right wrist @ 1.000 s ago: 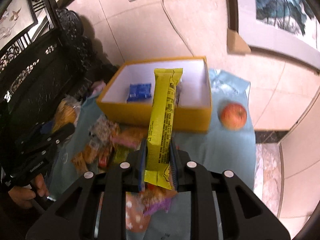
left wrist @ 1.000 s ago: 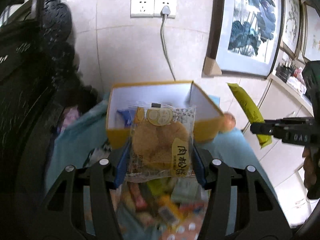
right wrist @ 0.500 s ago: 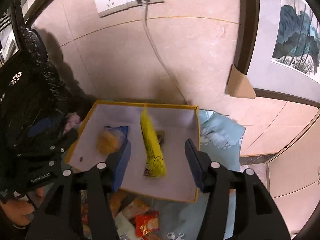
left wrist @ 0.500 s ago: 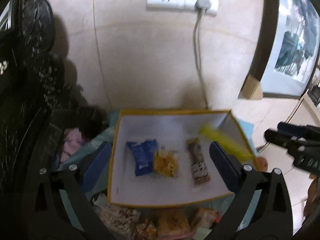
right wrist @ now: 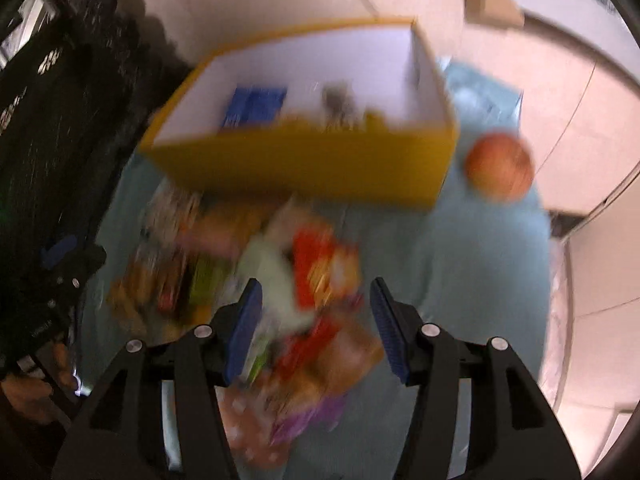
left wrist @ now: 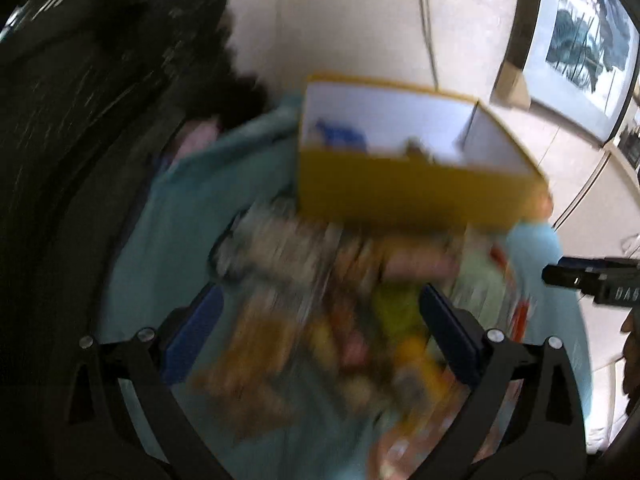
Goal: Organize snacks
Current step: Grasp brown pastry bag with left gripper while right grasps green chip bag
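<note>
Left tongs spread wide and empty, right tongs likewise parted, blurred snack pile beneath and between both, yellow box beyond it, blue packet inside, apple beside the box's right end

Apple on teal cloth — framed painting.

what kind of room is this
Probably a home living room: a framed painting leans on a tiled wall, carved dark wooden furniture stands alongside, and a cloth-covered table holds snacks.
</note>
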Tool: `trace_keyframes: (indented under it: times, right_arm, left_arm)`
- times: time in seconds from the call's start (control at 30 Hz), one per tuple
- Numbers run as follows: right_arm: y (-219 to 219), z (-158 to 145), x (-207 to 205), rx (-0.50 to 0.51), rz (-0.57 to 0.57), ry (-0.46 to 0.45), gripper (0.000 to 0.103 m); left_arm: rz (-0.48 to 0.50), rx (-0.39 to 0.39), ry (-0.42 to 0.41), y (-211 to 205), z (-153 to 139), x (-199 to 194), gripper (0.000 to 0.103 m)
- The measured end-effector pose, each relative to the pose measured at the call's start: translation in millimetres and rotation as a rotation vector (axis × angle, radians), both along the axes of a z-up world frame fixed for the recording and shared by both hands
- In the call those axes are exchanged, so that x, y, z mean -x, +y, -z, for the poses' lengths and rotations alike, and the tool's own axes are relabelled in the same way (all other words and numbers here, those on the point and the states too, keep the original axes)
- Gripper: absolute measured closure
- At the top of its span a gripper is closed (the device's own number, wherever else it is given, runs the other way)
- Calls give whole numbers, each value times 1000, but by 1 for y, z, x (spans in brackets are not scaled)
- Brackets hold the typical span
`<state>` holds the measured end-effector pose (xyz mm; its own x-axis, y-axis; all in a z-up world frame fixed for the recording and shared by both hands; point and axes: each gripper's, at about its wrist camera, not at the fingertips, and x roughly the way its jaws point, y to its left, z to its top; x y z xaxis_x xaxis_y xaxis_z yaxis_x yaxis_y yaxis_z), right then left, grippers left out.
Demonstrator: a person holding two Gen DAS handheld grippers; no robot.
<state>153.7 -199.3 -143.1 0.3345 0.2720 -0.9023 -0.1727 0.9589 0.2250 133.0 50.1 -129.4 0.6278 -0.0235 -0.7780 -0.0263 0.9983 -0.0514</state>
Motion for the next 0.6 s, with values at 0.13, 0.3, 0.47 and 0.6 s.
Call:
trace_keyframes:
  times: [0.13,0.3,0.47,0.6]
  right_arm:
    - [39,6,23,105,-88,-76,46]
    - [69,11,22,203,-169,-144,43]
    - [90,22,1,289,-192,-172,32]
    - [93,53,-9,317,-214,-127,29]
  left_arm:
    - [-38,-32,59,24,34,45,3]
    - [-103,-30,133,52,63,59,3]
    - [-146,-43,141,56,75,43,3]
    - [-150,-77,192,51,97,21,3]
